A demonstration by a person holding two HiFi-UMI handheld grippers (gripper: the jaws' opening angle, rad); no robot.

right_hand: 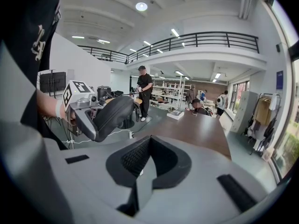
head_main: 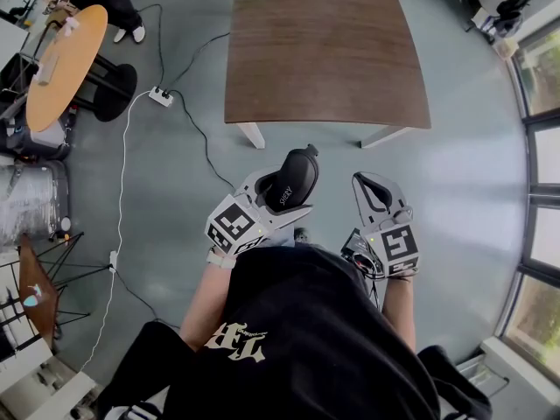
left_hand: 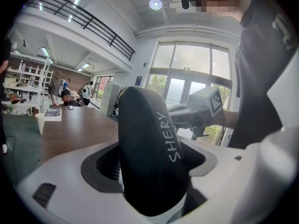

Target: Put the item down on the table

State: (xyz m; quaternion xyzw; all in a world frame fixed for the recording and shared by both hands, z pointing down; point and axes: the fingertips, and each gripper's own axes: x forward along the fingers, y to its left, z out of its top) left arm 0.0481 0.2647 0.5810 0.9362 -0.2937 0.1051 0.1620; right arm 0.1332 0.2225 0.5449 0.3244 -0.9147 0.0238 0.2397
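Grey floor (head_main: 472, 147) spreads beneath a brown wooden desk (head_main: 324, 51) that stands ahead of the person. Short of the desk's near edge, the left gripper (head_main: 282, 198) is held above the floor, its jaws clamped on a black oval case (head_main: 299, 169) printed SHERY, which juts out between them. Just to its right, the right gripper (head_main: 376, 192) has its jaws pressed together with nothing between them.
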